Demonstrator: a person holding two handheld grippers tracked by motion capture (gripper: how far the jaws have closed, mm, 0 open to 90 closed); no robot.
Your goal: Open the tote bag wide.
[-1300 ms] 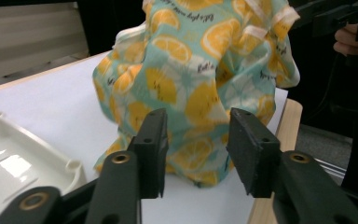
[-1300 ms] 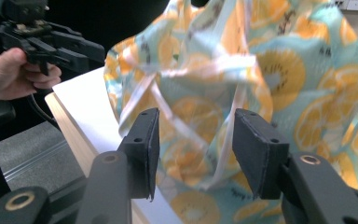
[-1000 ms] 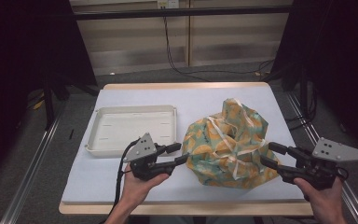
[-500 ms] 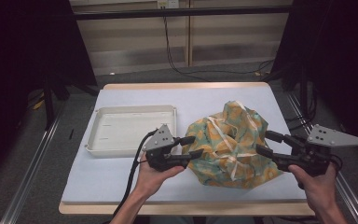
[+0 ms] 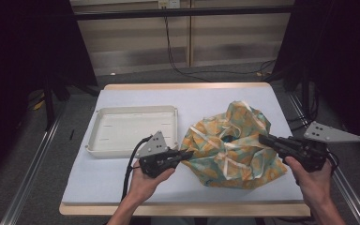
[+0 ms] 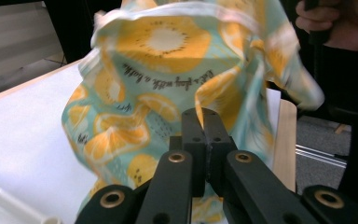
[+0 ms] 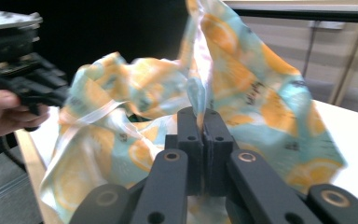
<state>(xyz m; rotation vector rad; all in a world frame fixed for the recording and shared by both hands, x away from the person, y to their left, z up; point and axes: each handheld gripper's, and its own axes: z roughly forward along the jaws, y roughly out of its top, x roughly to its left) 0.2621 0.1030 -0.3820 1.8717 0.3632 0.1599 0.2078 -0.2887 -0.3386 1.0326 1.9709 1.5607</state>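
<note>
On the white surface point(image 5: 122, 178), the crumpled teal cloth bag with orange-slice print point(image 5: 229, 145) lies beside the white plastic tray point(image 5: 131, 129). The left tool point(image 5: 187, 153) and right tool point(image 5: 262, 138) have just closed, each apparently pinching the bag's fabric.

A lab-style recording bay, not a home. The worktop point(image 5: 122, 178) is a white-covered board with a bare wooden edge, standing on a grey floor. Metal rails point(image 5: 33, 164) run along both sides of the worktop, cables point(image 5: 178, 61) trail behind it, and dark screens point(image 5: 23, 70) flank it.
</note>
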